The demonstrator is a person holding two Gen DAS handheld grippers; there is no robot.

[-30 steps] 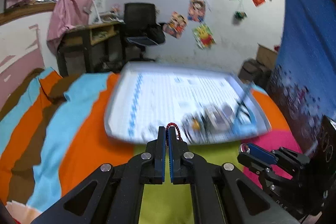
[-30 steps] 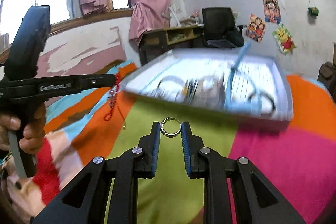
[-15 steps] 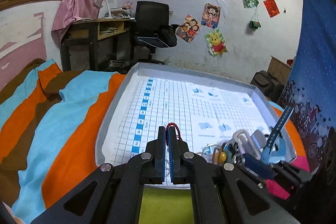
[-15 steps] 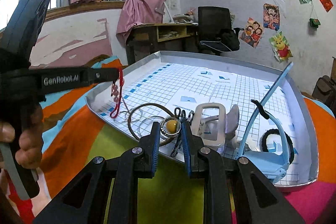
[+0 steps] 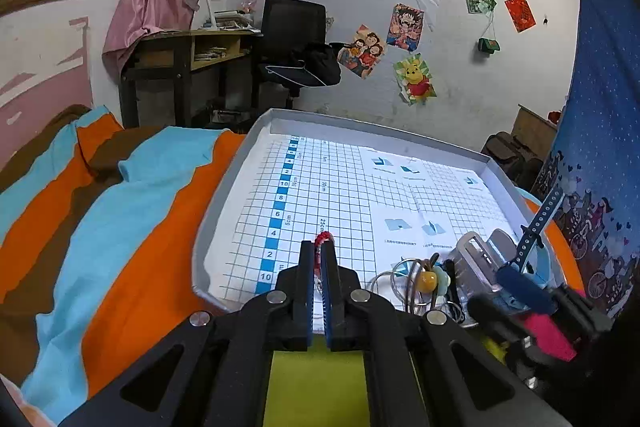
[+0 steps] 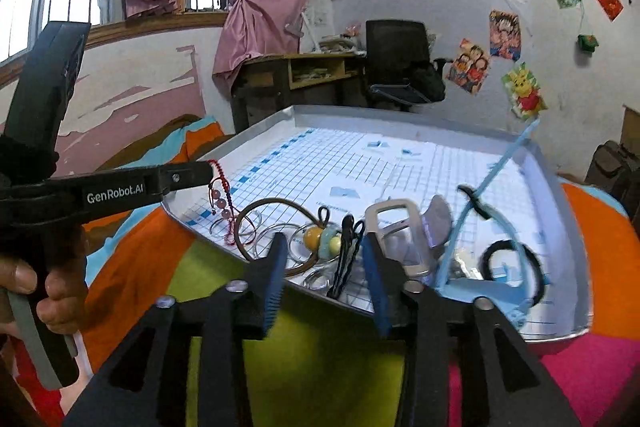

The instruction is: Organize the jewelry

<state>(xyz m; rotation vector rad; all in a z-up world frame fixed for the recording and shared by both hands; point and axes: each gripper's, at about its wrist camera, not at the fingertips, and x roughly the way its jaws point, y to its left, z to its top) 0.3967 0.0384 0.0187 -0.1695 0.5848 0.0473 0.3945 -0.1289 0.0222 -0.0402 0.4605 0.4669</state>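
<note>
On the striped bedspread (image 5: 132,227), one shallow grey tray (image 5: 256,131) lined with gridded paper; all the jewelry sits along its near edge.

Two grippers. Left gripper (image 5: 318,255): jaws together, clamped on one red cord bracelet (image 6: 219,187), which hangs from the tips over the tray's near-left corner. From the right wrist camera three pale pink beads show on the cord. From the left camera only a small red loop pokes above the tips; the rest is hidden between the fingers. Right gripper (image 6: 326,255): jaws wide apart, nothing between them, poised just over the near rim.

Count in the tray, near edge, left to right:
- one large bronze hoop (image 6: 276,205) with several thin silver rings overlapping inside and beside it; exact number hard to make out, at least three
- one amber bead (image 6: 313,237) touching a pale green one
- one black clip (image 6: 347,255), partly behind the right fingers
- one silver rectangular buckle piece (image 6: 394,227)
- one light blue watch (image 6: 486,283), strap standing up, lower body blurred
- one black hair tie (image 6: 512,259), blurred at its right side

One bare hand (image 6: 44,287) grips the left tool's handle, cut off at the frame edge.
</note>
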